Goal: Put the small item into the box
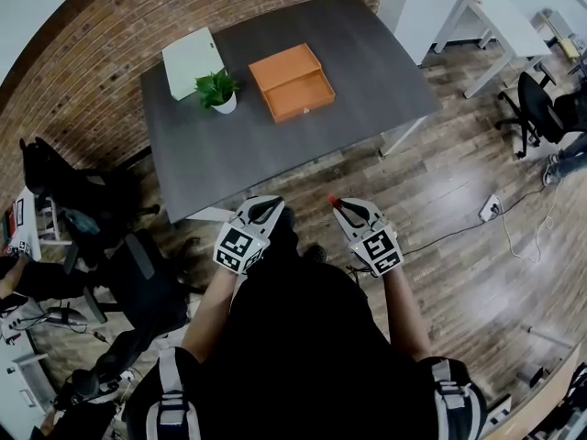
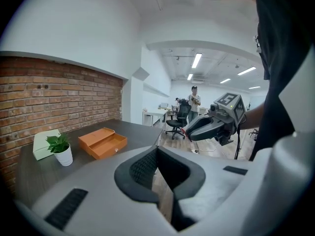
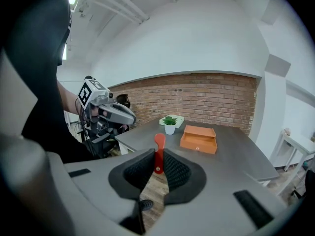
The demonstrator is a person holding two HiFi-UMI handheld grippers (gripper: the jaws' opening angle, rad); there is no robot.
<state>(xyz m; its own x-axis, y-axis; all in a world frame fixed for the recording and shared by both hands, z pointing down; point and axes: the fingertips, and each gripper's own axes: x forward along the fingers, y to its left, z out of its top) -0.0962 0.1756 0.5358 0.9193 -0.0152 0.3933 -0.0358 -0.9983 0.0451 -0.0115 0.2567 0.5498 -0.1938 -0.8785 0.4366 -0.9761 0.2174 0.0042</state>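
Note:
An open orange box (image 1: 293, 82) sits on the dark grey table (image 1: 229, 149); it also shows in the left gripper view as the orange box (image 2: 102, 142) and in the right gripper view as the box (image 3: 199, 139). My right gripper (image 1: 344, 207) is shut on a small red flat item (image 3: 159, 151), whose tip sticks up past the pads. Both grippers hang off the table's near edge, over the wooden floor. My left gripper (image 1: 260, 211) has its jaws together with nothing between them (image 2: 157, 151). Each gripper shows in the other's view: right gripper (image 2: 189, 131), left gripper (image 3: 130, 118).
A potted plant (image 1: 218, 90) and a white box (image 1: 193, 60) stand left of the orange box. Black office chairs (image 1: 537, 108) and a white desk (image 1: 491, 21) are to the right, with cables and a power strip (image 1: 489, 209) on the floor. A person (image 2: 194, 100) stands far off.

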